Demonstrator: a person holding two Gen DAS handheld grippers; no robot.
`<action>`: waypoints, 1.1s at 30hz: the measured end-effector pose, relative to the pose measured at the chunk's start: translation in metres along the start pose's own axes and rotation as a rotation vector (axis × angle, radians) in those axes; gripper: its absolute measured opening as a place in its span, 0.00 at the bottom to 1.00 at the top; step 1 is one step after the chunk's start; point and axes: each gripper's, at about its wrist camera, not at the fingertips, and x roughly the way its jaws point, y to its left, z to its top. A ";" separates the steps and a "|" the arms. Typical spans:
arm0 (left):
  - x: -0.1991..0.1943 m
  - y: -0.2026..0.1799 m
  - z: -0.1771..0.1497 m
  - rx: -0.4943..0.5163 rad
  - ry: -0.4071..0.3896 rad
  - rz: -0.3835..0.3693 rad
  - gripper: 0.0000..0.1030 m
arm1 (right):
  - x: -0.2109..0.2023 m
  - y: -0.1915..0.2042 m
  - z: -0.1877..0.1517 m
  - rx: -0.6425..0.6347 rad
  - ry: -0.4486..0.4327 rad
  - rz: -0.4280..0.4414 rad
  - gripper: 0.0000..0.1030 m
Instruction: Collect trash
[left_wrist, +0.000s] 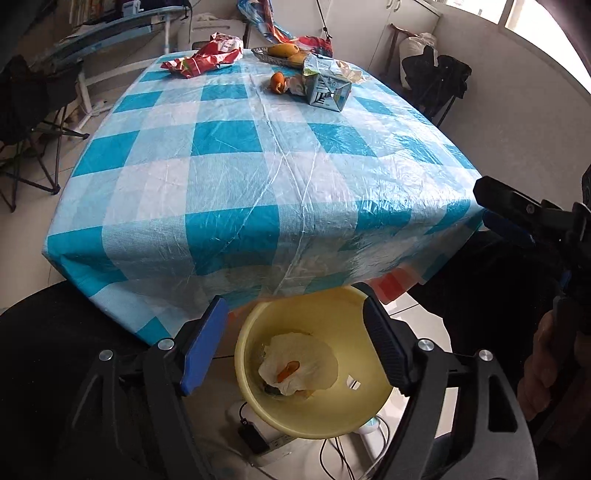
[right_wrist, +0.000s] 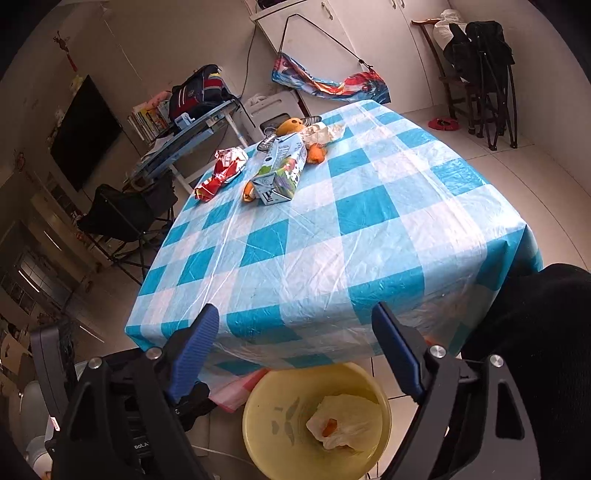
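A yellow bin (left_wrist: 255, 391) (right_wrist: 266, 413) stands on the floor below the table's near edge, holding a white tissue with orange peel (left_wrist: 299, 365) (right_wrist: 340, 424). On the far side of the checked table (left_wrist: 229, 173) (right_wrist: 332, 236) lie a red snack wrapper (left_wrist: 203, 59) (right_wrist: 221, 170), a crushed carton (left_wrist: 327, 86) (right_wrist: 280, 170), orange peel (left_wrist: 277, 82) (right_wrist: 316, 155) and crumpled tissue (right_wrist: 325, 133). My left gripper (left_wrist: 295, 343) is open and empty above the bin. My right gripper (right_wrist: 295, 354) is open and empty over the table's near edge; it also shows in the left wrist view (left_wrist: 509, 210).
A metal tray with yellow fruit (left_wrist: 284, 53) (right_wrist: 291, 125) sits at the table's far edge. Folding chairs (left_wrist: 33, 122) (right_wrist: 484, 70) stand beside the table. A power strip and cables (left_wrist: 266, 439) lie on the floor by the bin.
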 end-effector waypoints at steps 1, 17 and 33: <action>-0.004 0.006 0.001 -0.028 -0.023 0.010 0.76 | 0.000 0.002 0.000 -0.007 -0.001 -0.002 0.79; -0.053 0.052 0.009 -0.215 -0.307 0.245 0.90 | -0.005 0.015 -0.005 -0.095 -0.029 -0.036 0.83; -0.053 0.053 0.006 -0.219 -0.320 0.265 0.91 | -0.005 0.023 -0.009 -0.130 -0.038 -0.049 0.84</action>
